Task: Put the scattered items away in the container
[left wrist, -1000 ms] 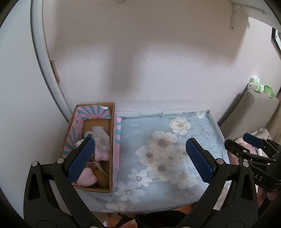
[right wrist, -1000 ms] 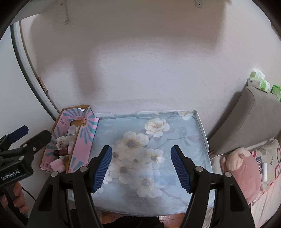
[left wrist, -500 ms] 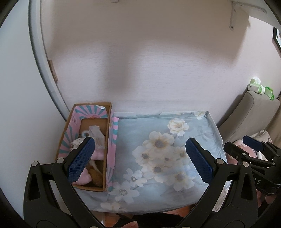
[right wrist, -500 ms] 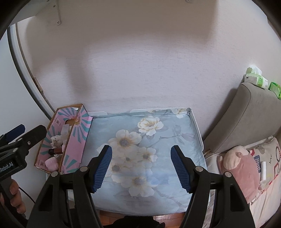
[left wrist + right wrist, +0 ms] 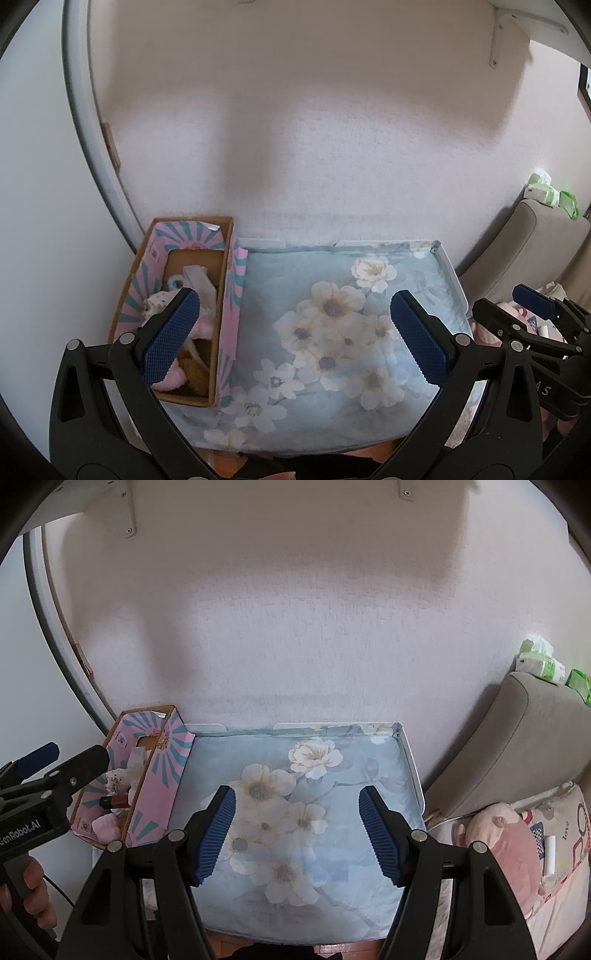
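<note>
Cardboard box sits at the left edge of the floral-covered desk, against the wall, holding plush toys. Left gripper and right gripper hover above, jaws wide apart, empty.

My left gripper and right gripper have matt black plastic frames and blue ribbed rubbery pads. The box is brown cardboard lined with pink and teal printed paper, holding soft plush toys. The floral cloth looks smooth and matt. The wall is finely textured.
</note>
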A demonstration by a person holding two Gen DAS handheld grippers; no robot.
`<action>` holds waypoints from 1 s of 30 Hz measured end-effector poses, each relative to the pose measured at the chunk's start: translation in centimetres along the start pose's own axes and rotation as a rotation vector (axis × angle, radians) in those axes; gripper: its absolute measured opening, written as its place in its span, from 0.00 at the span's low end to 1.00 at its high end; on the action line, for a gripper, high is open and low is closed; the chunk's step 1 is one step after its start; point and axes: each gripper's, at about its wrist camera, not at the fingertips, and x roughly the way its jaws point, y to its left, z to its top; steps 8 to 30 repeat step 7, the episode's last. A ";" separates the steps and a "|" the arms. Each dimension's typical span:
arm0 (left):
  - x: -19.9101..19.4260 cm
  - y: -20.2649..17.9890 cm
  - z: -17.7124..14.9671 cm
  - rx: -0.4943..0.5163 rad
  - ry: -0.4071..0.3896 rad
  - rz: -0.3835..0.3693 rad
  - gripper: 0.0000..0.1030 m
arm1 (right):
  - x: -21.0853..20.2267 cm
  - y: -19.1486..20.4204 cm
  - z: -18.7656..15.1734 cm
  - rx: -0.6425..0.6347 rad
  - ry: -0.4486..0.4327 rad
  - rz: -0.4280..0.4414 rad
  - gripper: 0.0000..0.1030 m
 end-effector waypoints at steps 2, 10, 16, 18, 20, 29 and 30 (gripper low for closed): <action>0.1 0.0 0.0 0.003 0.003 0.001 1.00 | 0.0 0.0 0.0 -0.001 -0.001 -0.002 0.63; 0.2 0.1 0.2 -0.009 0.010 -0.008 1.00 | 0.1 0.0 0.2 -0.004 -0.004 -0.002 0.63; 0.2 0.1 0.2 -0.009 0.010 -0.008 1.00 | 0.1 0.0 0.2 -0.004 -0.004 -0.002 0.63; 0.2 0.1 0.2 -0.009 0.010 -0.008 1.00 | 0.1 0.0 0.2 -0.004 -0.004 -0.002 0.63; 0.2 0.1 0.2 -0.009 0.010 -0.008 1.00 | 0.1 0.0 0.2 -0.004 -0.004 -0.002 0.63; 0.2 0.1 0.2 -0.009 0.010 -0.008 1.00 | 0.1 0.0 0.2 -0.004 -0.004 -0.002 0.63; 0.2 0.1 0.2 -0.009 0.010 -0.008 1.00 | 0.1 0.0 0.2 -0.004 -0.004 -0.002 0.63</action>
